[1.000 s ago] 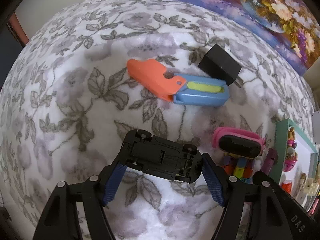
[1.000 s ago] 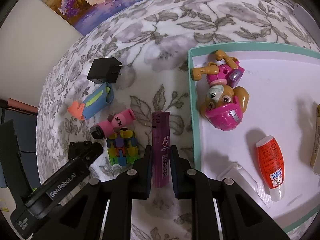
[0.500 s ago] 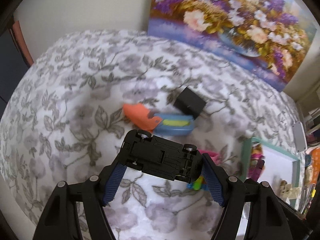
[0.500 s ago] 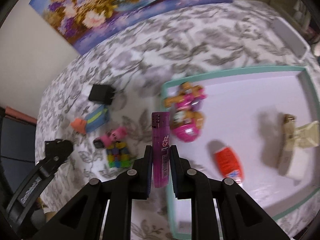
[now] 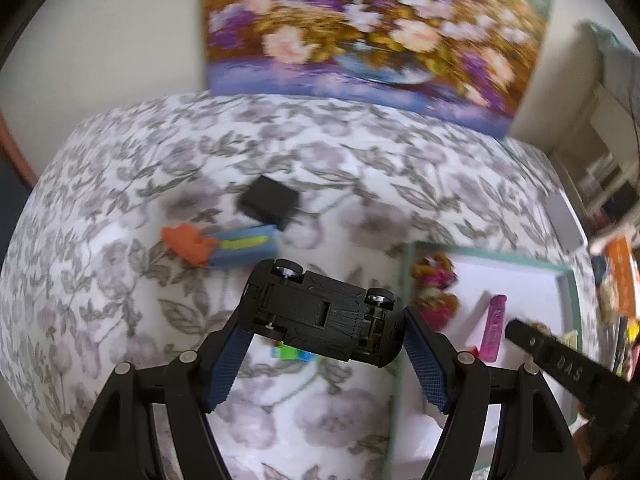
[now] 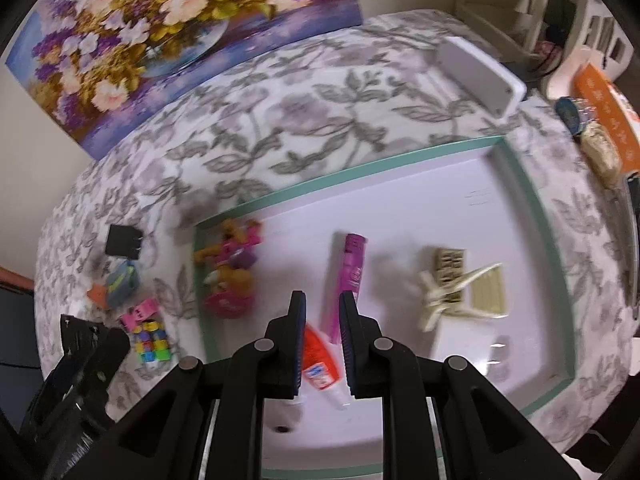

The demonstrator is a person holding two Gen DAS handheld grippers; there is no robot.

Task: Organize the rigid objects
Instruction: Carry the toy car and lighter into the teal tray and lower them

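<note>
Your left gripper [image 5: 324, 334] is clamped on the upside-down car [image 5: 322, 314], above the cloth; carry it toward three o'clock over the tray [image 5: 568, 276] rim, lower, then let go; your right gripper [image 6: 322, 312] hangs open, the lighter [image 6: 347, 280] lying in the tray.

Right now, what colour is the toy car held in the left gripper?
Black. The toy car shows its black underside, clearest in the left wrist view, clamped in the left gripper.

Matt black plastic toy car [image 5: 320, 316] — floral cloth [image 5: 120, 184]
</note>
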